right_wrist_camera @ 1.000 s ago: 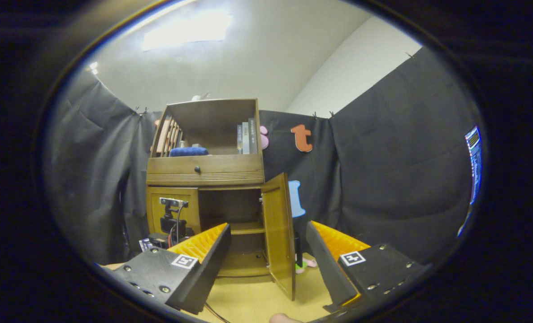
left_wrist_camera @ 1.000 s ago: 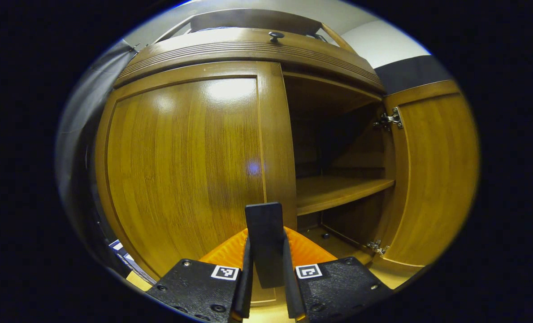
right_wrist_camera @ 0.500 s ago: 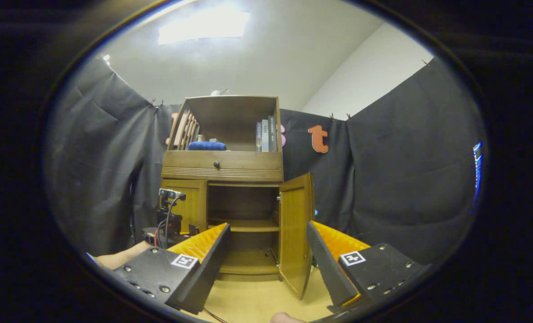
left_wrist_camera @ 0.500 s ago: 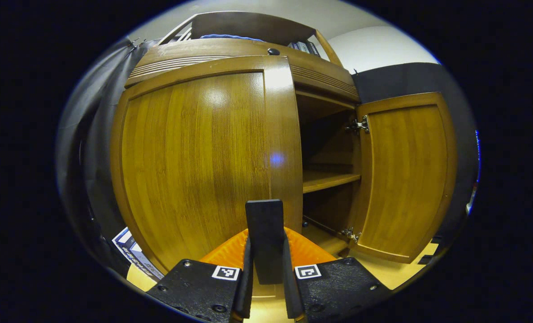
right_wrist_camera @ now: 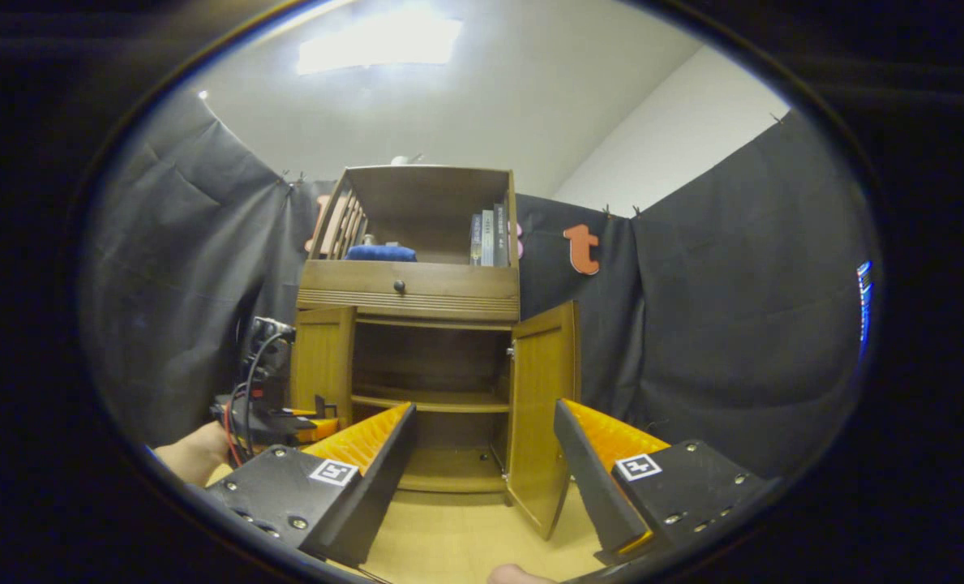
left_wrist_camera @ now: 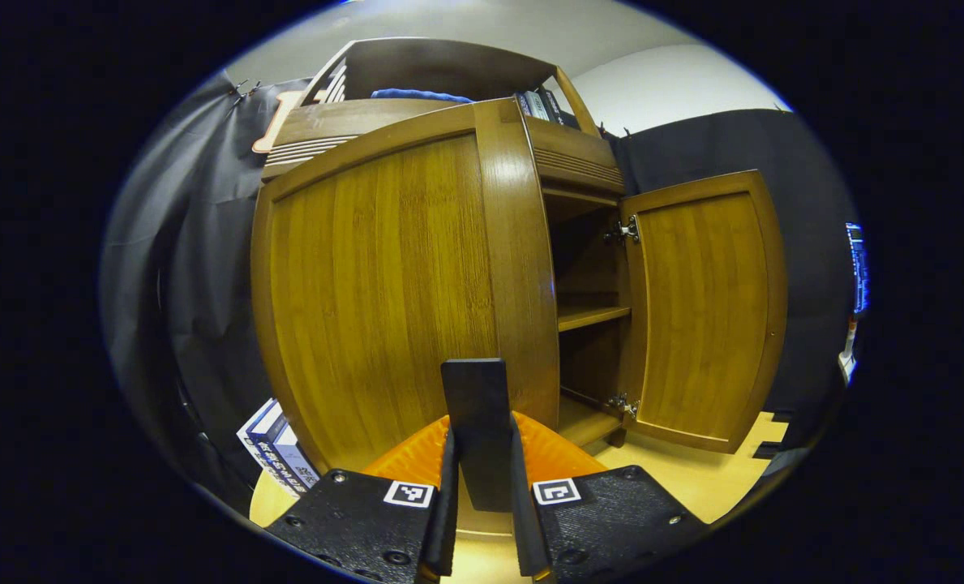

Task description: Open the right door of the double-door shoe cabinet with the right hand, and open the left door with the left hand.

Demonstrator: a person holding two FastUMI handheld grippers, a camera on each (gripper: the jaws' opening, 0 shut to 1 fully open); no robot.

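Pinching the black upright handle (left_wrist_camera: 477, 430), our left gripper (left_wrist_camera: 482, 519) needed an arcing pull on the glossy wooden left door (left_wrist_camera: 384, 284); our right gripper (right_wrist_camera: 482, 478) gaped, empty.

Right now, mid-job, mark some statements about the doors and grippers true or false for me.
1. The right door stands open. True.
2. The left gripper is open and clear of the handle. False: its fingers are shut on the black handle of the left door.
3. The right gripper is open and holds nothing. True.
4. The left door is fully shut. False: it has swung partway out.
5. The top shelf holds books. True.
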